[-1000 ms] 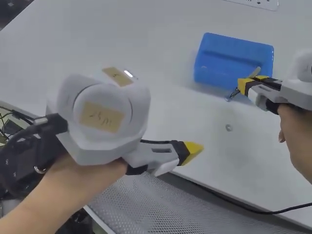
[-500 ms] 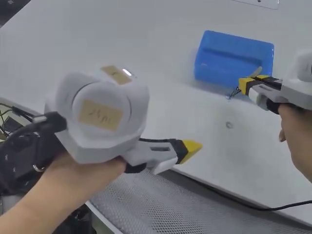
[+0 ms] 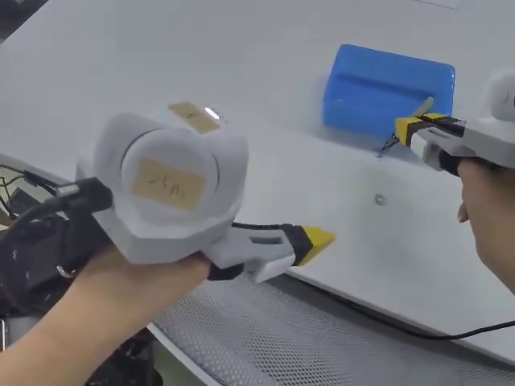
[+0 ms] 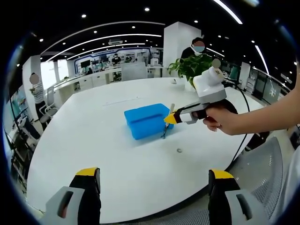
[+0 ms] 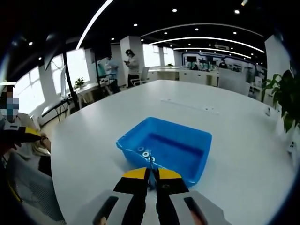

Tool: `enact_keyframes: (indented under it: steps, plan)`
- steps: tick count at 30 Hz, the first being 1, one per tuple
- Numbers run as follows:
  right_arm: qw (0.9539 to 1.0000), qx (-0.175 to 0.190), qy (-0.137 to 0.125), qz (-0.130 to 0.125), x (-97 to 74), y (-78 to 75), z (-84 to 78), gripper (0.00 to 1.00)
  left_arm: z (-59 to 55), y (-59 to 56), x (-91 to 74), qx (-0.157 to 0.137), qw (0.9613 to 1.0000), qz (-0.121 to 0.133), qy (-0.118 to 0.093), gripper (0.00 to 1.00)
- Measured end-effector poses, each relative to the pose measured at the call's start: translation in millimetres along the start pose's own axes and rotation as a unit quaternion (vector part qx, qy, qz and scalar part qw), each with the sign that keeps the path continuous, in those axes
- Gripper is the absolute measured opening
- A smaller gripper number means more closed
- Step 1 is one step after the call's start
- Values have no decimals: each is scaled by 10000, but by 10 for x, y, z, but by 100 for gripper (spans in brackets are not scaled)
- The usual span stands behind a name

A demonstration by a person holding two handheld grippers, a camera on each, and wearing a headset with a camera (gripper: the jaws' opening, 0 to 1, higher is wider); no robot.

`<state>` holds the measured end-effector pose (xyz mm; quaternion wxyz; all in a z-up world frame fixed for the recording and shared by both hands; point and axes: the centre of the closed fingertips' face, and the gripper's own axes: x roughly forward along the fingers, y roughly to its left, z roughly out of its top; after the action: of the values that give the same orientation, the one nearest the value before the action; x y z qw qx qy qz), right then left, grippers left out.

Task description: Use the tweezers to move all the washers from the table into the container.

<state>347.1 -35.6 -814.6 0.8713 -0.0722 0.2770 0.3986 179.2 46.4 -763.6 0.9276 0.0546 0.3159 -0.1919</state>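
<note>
Nothing on the bench (image 3: 201, 64) has moved since a second ago; only the view shifted. Lower left, the left tongs (image 4: 153, 174) stand apart. Right of centre lies one washer (image 3: 380, 199); it is probably light, thin and slippery, so pinch its rim. The right tongs (image 3: 410, 127) clamp the tweezers (image 3: 387, 147) beside the blue container (image 3: 390, 84).

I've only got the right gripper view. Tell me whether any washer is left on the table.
Observer: One washer lies on the white table, on the person's side of the blue container, apart from it.
Operator: Place my tweezers against it.
Observer: The tweezers in the right gripper point down by the container's near wall, short of the washer, not touching it.
Operator: Report the left gripper.
Observer: The left gripper is open, holding nothing, over the table's near edge.
</note>
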Motion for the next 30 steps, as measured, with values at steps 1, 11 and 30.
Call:
enact_keyframes:
  steps: [1,11,30]
  plan:
    - [10000,-4,9,10,16,-10,2,3,-3,-1,0,1,10000,-3,4,98]
    - [9998,174,53,47,-40,5,-43,3,3,37,0,-15,10000,15,-22,98]
    - [9996,279,100,-4,-109,86,-105,3,31,82,20,9,10000,-22,-50,98]
